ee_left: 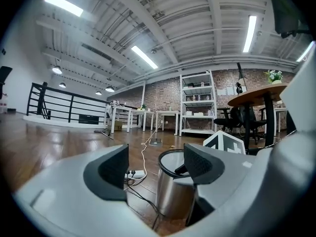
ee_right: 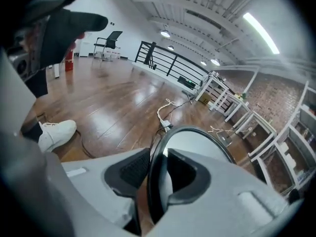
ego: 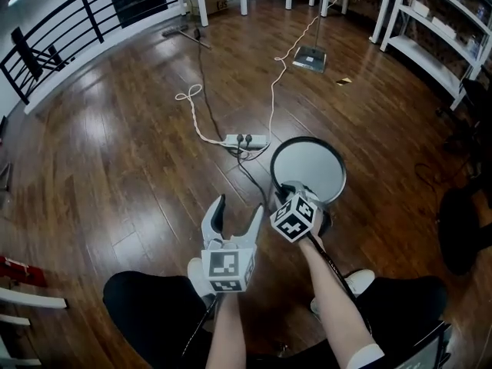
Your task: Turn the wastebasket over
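Observation:
The wastebasket (ego: 311, 167) stands upright on the wood floor, a steel cylinder with a black rim and a pale inside. My right gripper (ego: 289, 191) reaches down to its near edge. In the right gripper view the black rim (ee_right: 157, 181) runs between the two pads, one pad outside the wall and one inside, and the right gripper (ee_right: 155, 174) is shut on it. My left gripper (ego: 238, 210) hangs open just left of the basket with nothing between its fingers. From the left gripper view the wastebasket (ee_left: 174, 191) sits beyond the open left gripper (ee_left: 155, 164), slightly to its right.
A white power strip (ego: 246, 140) with cables lies just beyond the basket. A flat grey device (ego: 310, 58) sits farther back. White shelves (ego: 438, 44) line the right side, a black chair (ego: 461, 229) is at right, a railing (ego: 77, 29) at left. The person's white shoe (ego: 361, 279) is near the basket.

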`<state>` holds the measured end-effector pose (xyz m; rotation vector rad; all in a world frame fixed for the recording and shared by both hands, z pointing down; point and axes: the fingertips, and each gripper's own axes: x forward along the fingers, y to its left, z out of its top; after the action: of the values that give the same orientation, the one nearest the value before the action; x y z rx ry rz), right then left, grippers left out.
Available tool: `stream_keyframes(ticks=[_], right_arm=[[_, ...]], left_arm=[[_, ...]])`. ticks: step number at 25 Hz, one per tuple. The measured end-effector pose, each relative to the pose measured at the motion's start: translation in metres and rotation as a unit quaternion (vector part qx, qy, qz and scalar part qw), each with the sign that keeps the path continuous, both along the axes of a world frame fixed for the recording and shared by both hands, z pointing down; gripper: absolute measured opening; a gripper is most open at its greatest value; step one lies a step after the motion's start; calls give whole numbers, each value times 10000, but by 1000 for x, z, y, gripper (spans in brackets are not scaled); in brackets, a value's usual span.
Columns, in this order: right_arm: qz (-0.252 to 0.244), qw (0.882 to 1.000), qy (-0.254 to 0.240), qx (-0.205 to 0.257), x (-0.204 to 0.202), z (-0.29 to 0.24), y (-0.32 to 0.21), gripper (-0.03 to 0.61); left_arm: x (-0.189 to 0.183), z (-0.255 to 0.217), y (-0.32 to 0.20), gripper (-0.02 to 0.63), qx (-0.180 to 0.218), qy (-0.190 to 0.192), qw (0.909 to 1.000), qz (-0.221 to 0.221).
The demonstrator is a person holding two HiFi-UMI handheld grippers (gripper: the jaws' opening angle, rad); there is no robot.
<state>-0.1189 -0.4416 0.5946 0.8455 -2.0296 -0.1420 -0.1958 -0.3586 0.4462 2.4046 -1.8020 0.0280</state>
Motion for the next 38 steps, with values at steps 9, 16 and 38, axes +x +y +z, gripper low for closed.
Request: stream_keyframes(ticks=[9, 16, 38], right_arm=[[-381, 9937, -1003, -328, -1, -27, 32, 55], [466, 9312, -3592, -398, 68, -90, 26, 54], [2655, 8849, -3783, -577, 202, 11, 63, 219]], left_arm=[[0, 4, 3, 367, -95, 36, 9999, -60], [10, 4, 7, 367, -138, 142, 9998, 8], [-5, 123, -6, 379, -1533, 878, 9843, -67]])
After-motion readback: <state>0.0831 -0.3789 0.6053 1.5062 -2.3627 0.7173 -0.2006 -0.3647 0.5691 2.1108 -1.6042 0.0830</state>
